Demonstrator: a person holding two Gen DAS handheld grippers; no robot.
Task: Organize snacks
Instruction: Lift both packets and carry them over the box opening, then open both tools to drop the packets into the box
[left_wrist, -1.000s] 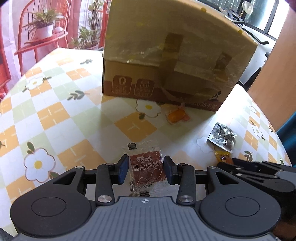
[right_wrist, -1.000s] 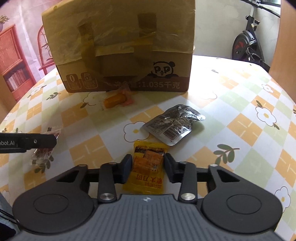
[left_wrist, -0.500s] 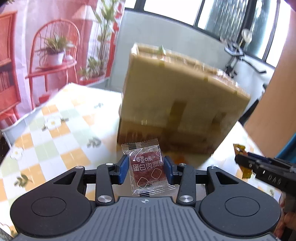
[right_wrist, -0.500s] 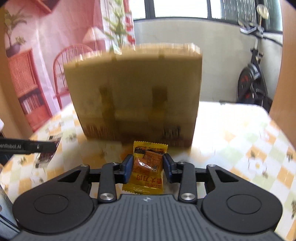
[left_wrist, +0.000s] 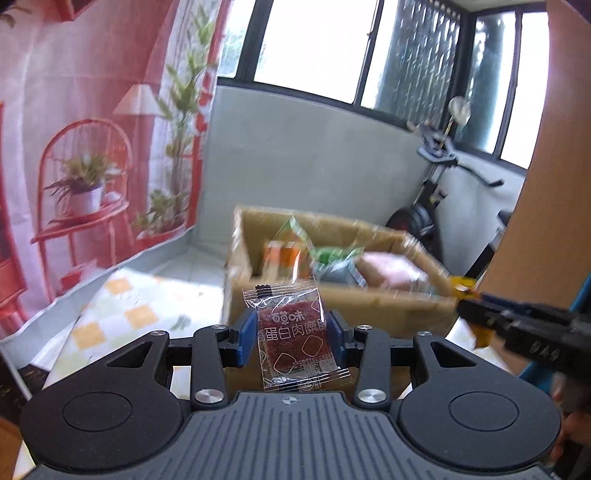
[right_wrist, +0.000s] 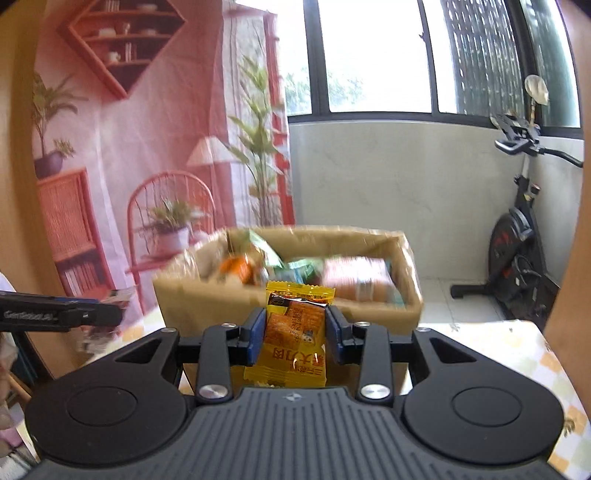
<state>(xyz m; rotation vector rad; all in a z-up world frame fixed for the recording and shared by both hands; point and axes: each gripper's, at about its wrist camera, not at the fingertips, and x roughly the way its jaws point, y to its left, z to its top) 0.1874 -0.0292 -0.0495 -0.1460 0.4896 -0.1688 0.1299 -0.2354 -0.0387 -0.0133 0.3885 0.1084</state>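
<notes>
Both upright, long axis 12-to-6: left claw (left_wrist: 291, 336) clamped on clear red-brown jerky packet (left_wrist: 293, 338), right claw (right_wrist: 294, 336) clamped on yellow cracker packet (right_wrist: 291, 341).

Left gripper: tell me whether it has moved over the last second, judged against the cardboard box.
Yes. The left gripper, shut on the red snack packet, has risen from table level to above the cardboard box rim, now seeing inside.

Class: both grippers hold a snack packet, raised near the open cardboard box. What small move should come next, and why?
Probably carry both forward over the cardboard box. The left gripper clamps the red packet and the right gripper clamps the yellow packet, both short of its near wall.
</notes>
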